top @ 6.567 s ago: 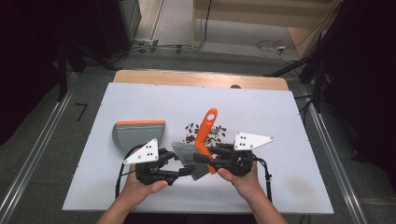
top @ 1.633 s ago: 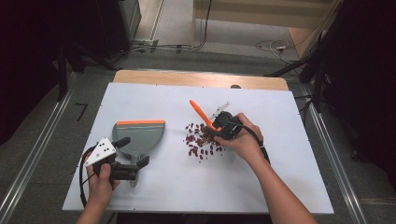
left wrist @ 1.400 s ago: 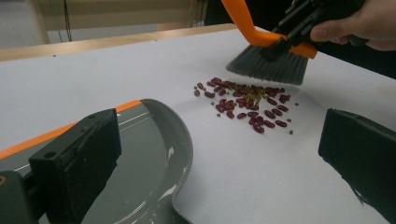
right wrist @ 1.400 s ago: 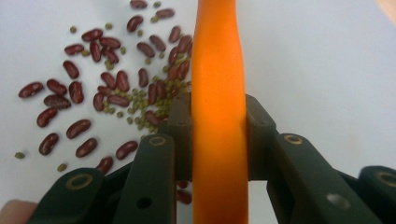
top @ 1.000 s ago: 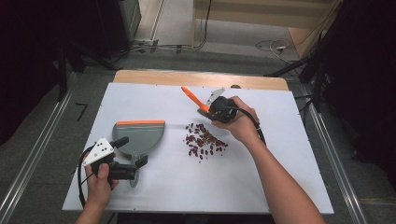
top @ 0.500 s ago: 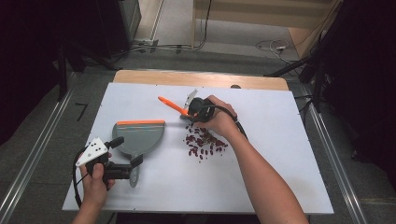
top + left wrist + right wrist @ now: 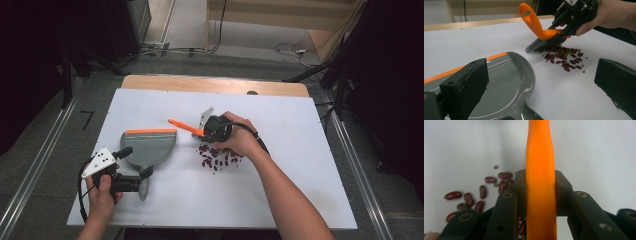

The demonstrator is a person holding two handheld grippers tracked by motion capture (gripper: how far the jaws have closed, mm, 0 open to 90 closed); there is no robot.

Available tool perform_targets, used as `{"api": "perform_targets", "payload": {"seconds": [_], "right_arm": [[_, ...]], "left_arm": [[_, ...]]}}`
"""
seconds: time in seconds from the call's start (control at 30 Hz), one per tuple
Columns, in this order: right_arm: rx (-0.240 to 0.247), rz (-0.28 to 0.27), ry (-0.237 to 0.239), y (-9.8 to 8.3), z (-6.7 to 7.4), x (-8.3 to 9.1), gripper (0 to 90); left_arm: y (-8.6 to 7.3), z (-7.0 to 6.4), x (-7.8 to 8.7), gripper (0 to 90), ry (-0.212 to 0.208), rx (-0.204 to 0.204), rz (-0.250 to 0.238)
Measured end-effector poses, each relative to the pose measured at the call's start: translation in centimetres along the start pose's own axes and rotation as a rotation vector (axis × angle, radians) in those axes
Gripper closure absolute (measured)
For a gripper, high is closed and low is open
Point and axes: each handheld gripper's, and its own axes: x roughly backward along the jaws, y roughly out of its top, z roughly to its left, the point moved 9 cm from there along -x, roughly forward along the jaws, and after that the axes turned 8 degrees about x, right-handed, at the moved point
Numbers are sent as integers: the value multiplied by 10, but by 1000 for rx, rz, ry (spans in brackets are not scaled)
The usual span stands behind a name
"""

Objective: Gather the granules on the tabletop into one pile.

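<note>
My right claw (image 7: 207, 131) clamps the orange brush handle (image 7: 185, 126), bristles at the kidney beans (image 7: 218, 156) mid-tabletop. My left claw (image 7: 134, 172) grips the grey dustpan (image 7: 148, 147) handle, jaws looking parted. I'd sweep low toward its orange lip, pan pressed flat.

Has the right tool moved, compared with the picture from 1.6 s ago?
Yes. The right tool, holding the orange brush, went left toward the dustpan, across the far side of the beans.
</note>
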Motion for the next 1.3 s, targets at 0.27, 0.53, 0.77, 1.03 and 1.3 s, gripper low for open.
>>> {"api": "perform_targets", "payload": {"seconds": [0.27,0.53,0.77,1.03,1.3], "right_arm": [[39,-4,4,-3,17,6,681],[59,-8,3,-5,27,11,681],[72,-7,3,-5,34,14,682],[51,-34,-89,-1,17,30,687],[-119,-109,-104,14,5,59,687]], "left_arm": [[0,0,0,0,3,-2,2],[0,-1,-1,0,-2,-5,2],[0,-1,-1,0,0,-6,4],[0,-1,-1,0,1,-6,1],[0,0,-1,0,3,-5,0]]}}
